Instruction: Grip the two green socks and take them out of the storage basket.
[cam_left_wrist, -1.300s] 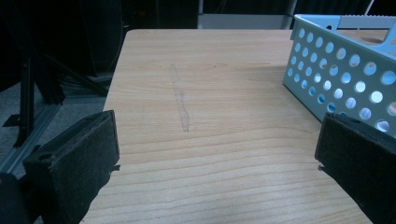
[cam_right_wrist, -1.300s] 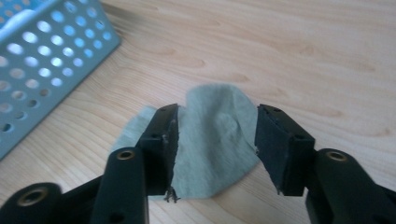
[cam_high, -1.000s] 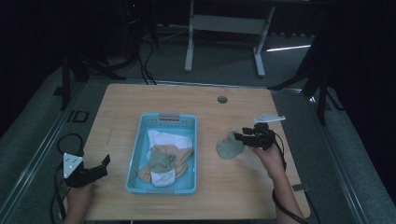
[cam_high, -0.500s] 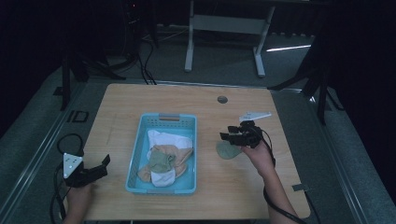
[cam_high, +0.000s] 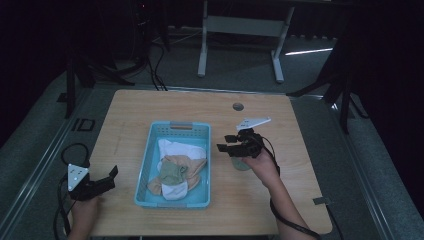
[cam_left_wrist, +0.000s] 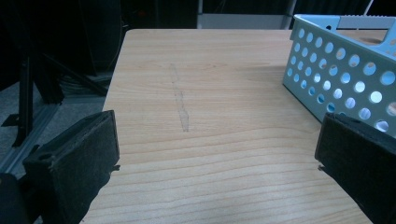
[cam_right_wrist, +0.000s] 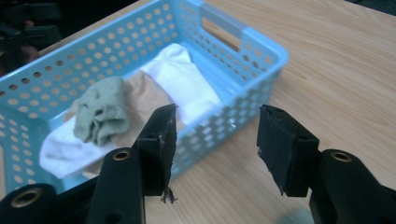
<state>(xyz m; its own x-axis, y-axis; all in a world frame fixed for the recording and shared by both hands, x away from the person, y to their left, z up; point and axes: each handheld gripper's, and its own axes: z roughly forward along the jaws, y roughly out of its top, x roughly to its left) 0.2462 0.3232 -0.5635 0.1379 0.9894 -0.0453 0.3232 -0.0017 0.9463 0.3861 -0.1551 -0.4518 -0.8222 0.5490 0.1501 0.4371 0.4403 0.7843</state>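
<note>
High view: a light wooden table (cam_high: 150, 107) on grey floor (cam_high: 45, 120), dark room; both the left gripper (cam_high: 102, 181) and right gripper (cam_high: 229, 147) gape empty.

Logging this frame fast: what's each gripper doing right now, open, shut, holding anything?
Left gripper: open, nothing between its jaws, over bare table.
Right gripper: open, holding nothing, pointed at the blue basket.

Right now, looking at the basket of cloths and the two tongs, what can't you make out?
- Green cloth on the table, high view: mostly hidden under the right tongs and hand.
- Basket, left tongs view: cut off by the right edge; its wall hides the contents.
- Cloths in the basket, high view: piled up, so the lower ones and their number stay unclear.
</note>
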